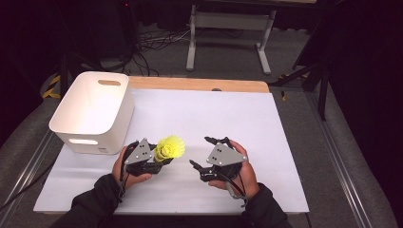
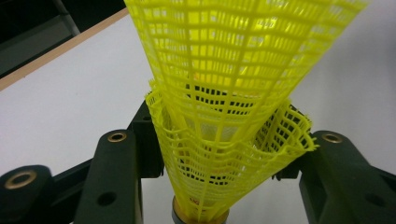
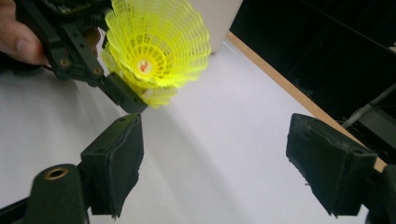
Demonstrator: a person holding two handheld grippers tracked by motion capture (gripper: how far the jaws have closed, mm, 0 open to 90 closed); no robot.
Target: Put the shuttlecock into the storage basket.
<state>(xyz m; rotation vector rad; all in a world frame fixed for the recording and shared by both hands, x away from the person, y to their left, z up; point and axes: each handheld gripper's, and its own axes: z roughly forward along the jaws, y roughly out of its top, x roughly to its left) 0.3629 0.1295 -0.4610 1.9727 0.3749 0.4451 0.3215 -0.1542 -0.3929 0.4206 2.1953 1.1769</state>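
Two nested yellow shuttlecocks [image 1: 169, 148] were clamped in the left gripper [image 1: 160, 160] — skirts flared away from it; the right gripper [image 1: 203, 153] was held agape — empty.

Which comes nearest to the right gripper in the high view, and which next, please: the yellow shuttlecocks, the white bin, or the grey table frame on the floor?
1. Yellow shuttlecocks: just left of the right gripper, held in the left gripper.
2. White bin: farther left, at the table's far-left corner.
3. Grey table frame: beyond the table, on the floor.

Left claw [image 1: 164, 156] grips yellow shuttlecocks [image 1: 170, 147]; right claw [image 1: 205, 153] gapes.
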